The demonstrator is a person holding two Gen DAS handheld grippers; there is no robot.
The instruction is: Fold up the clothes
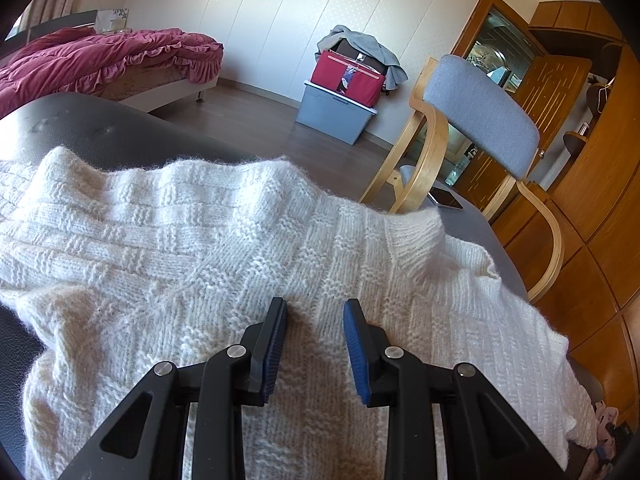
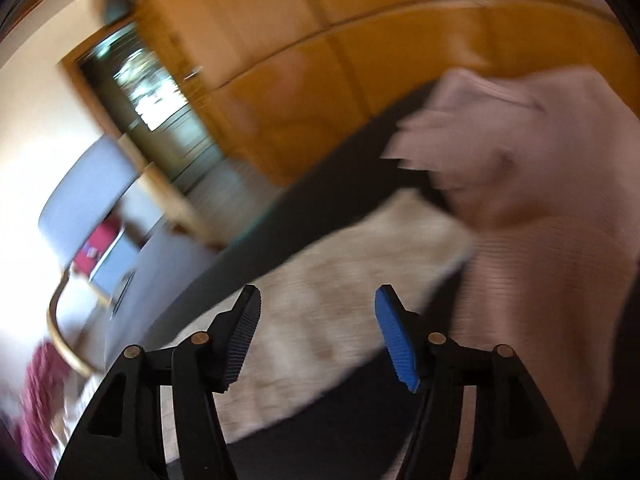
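Observation:
A white knitted sweater lies spread over a dark padded surface and fills the lower part of the left wrist view. A ribbed cuff lies at its right side. My left gripper hangs low over the middle of the sweater, jaws apart, with the knit showing in the gap and no fold pinched. The right wrist view is blurred. In it my right gripper stands open above a cream strip of the sweater, with nothing between its pads. A pink garment lies to its right.
A wooden chair with a grey back stands beyond the surface's far edge, with a phone lying near it. Wooden cabinets line the right side. A bed with a red quilt and a grey box under a red bag stand further back.

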